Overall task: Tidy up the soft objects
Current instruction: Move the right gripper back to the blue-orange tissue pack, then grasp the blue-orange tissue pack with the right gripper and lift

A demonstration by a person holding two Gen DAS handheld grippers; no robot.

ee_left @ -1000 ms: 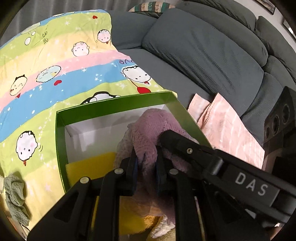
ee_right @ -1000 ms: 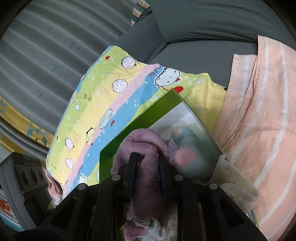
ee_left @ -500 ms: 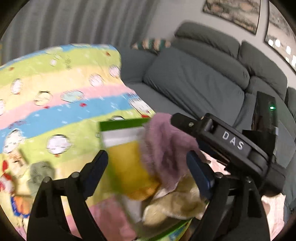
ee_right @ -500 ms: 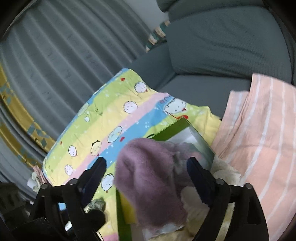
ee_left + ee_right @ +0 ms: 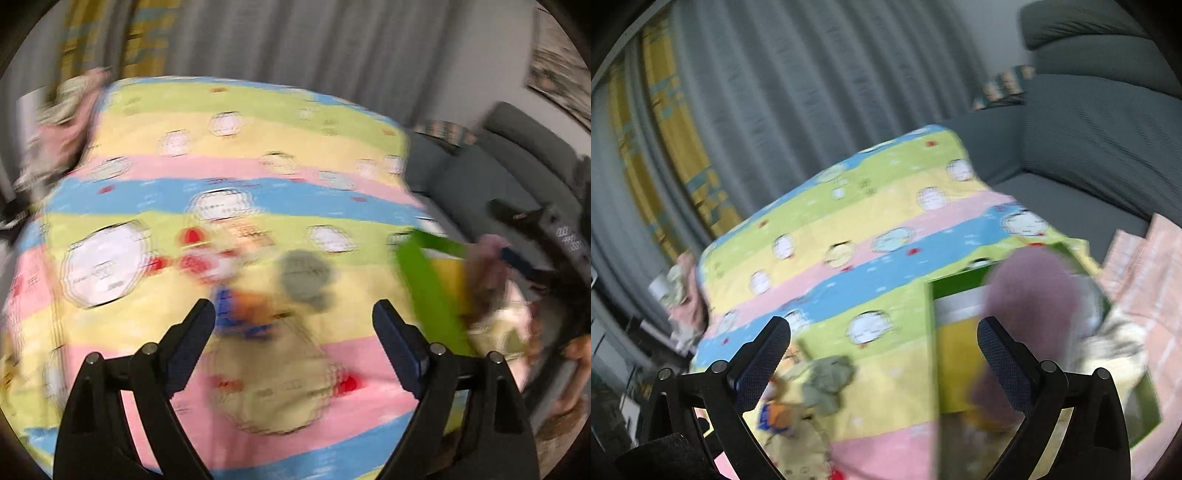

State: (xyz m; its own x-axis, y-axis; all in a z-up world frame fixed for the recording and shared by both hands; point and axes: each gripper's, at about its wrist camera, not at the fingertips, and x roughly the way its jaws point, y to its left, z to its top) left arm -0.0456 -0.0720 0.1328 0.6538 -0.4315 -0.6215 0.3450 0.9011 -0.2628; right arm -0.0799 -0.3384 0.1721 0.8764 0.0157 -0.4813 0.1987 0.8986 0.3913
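Observation:
Both views are motion-blurred. A green box (image 5: pixel 960 291) holds a purple fluffy cloth (image 5: pixel 1034 295), a yellow item (image 5: pixel 955 369) and a cream cloth (image 5: pixel 1115 343). My right gripper (image 5: pixel 882 363) is open and empty, raised in front of the box. My left gripper (image 5: pixel 293 328) is open and empty, over the striped cartoon blanket (image 5: pixel 221 192). The box (image 5: pixel 428 280) lies to its right. A grey-green cloth (image 5: pixel 306 277), a colourful soft item (image 5: pixel 243 310) and a cream cloth (image 5: pixel 273 384) lie loose on the blanket just beyond the left gripper's fingertips. The grey-green cloth (image 5: pixel 827 380) also shows in the right wrist view.
A grey sofa (image 5: pixel 1089 133) stands at the back right, with pink striped fabric (image 5: pixel 1152 288) on its seat. Grey curtains (image 5: pixel 775 92) hang behind. A pile of pink and pale cloth (image 5: pixel 70 122) sits at the blanket's far left edge.
Both grippers have let go of the purple cloth, which now lies in the box, and opened wide. Both have lifted and swung left, the left one farther, toward the loose items on the blanket.

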